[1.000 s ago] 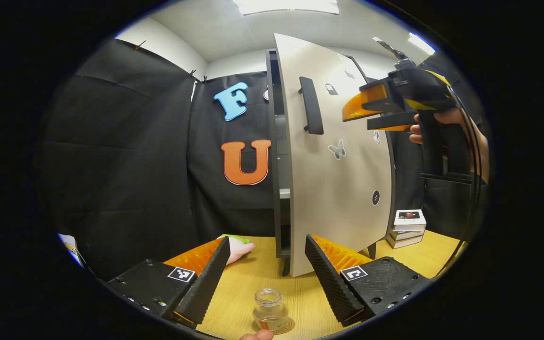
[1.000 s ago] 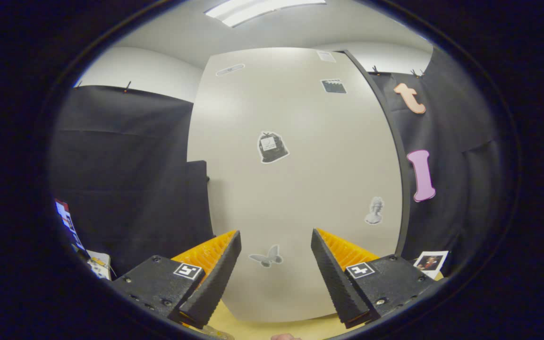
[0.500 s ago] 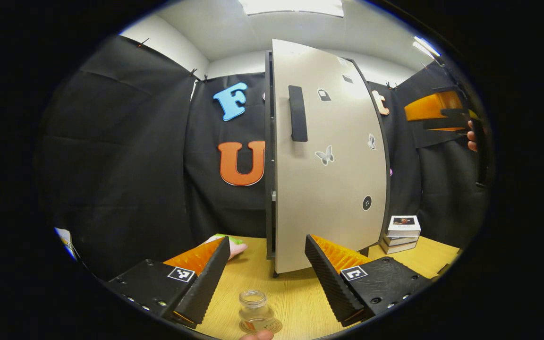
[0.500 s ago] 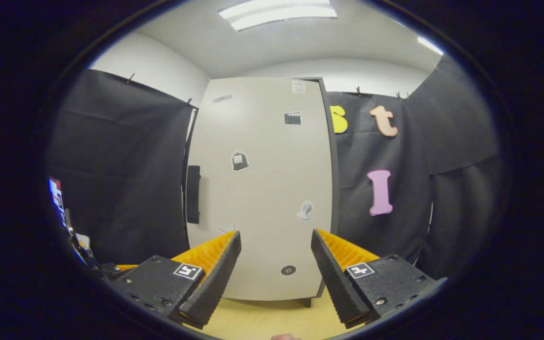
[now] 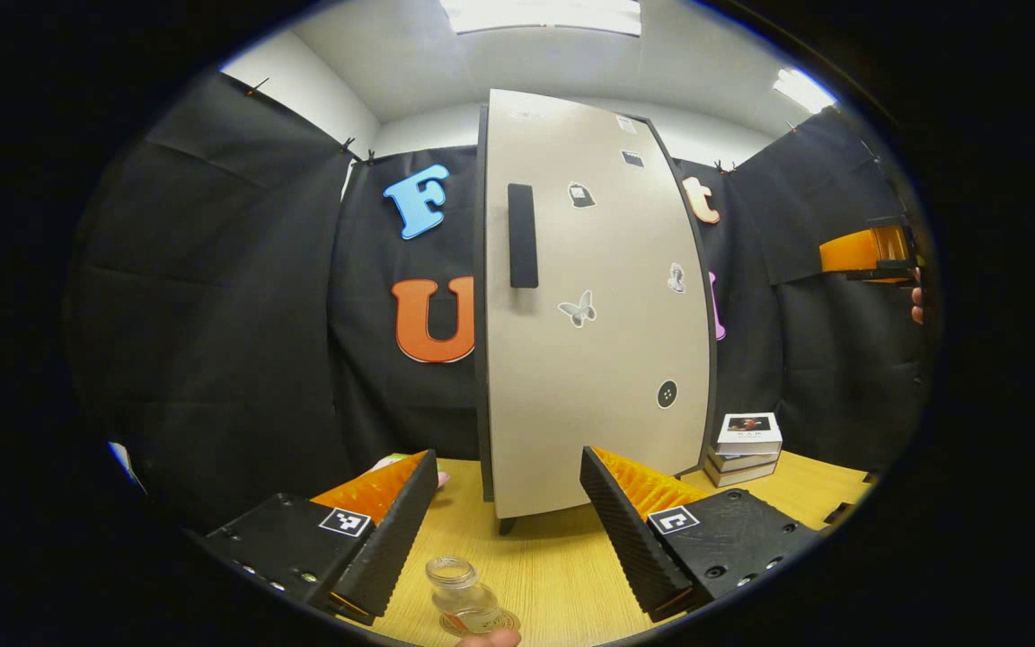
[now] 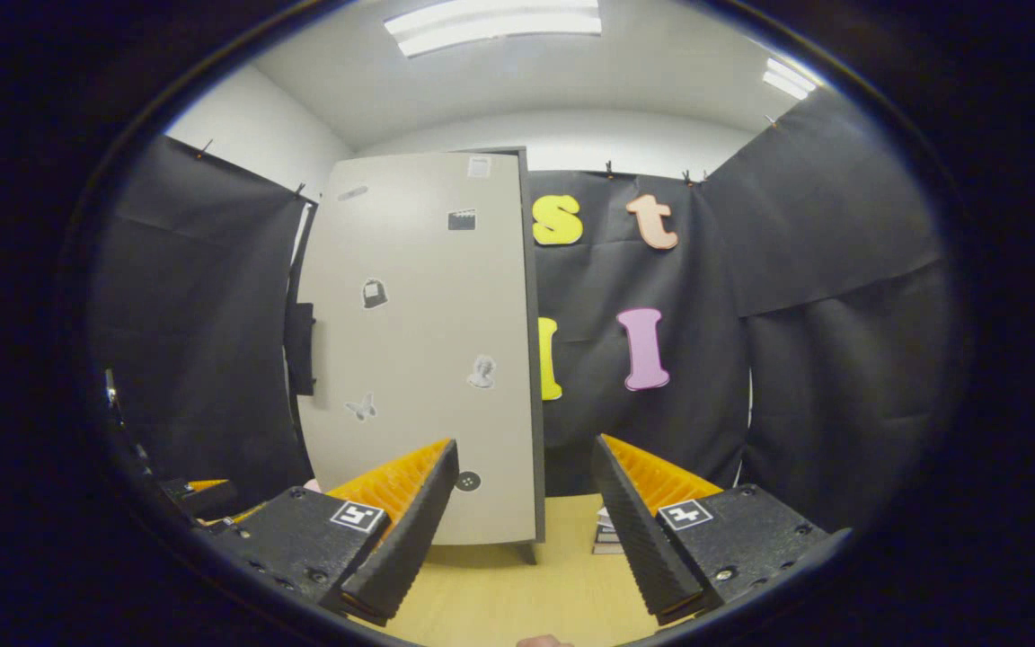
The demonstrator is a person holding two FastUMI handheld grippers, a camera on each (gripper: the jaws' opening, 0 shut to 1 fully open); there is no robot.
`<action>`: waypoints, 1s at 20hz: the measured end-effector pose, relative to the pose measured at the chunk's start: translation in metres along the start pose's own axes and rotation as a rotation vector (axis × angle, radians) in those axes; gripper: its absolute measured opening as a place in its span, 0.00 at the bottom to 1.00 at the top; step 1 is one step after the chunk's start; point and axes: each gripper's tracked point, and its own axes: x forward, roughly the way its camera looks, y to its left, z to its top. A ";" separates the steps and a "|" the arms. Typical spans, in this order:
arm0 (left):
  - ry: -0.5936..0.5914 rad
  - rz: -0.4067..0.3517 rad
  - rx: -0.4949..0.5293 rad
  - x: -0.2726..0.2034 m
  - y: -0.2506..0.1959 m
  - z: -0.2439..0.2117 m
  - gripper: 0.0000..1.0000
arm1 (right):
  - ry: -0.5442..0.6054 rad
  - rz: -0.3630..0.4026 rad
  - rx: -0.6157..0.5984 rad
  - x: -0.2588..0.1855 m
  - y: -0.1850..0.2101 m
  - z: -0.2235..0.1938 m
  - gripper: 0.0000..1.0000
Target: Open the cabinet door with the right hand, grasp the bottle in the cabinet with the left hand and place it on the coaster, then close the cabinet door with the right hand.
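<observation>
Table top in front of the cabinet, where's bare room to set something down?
Bare wood lies between the bottle and the cabinet, and on the table right of the stacked boxes. It is crowded by the bottle and the left hand-held gripper.

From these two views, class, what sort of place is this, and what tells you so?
Probably a staged recording booth, not a home. Black cloth wall hangs clipped around a wooden table; a lone sticker-covered cabinet stands on it, with a small glass bottle on a coaster and a stack of boxes.
</observation>
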 end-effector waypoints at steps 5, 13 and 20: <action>0.003 -0.030 0.012 -0.003 -0.011 0.000 0.96 | -0.009 -0.030 -0.001 -0.015 -0.015 -0.002 0.96; -0.003 -0.047 0.006 -0.006 -0.018 0.002 0.96 | 0.004 -0.034 0.007 -0.027 -0.021 -0.003 0.96; -0.016 -0.045 0.006 -0.004 -0.017 0.009 0.96 | 0.009 -0.032 0.027 -0.029 -0.024 -0.005 0.96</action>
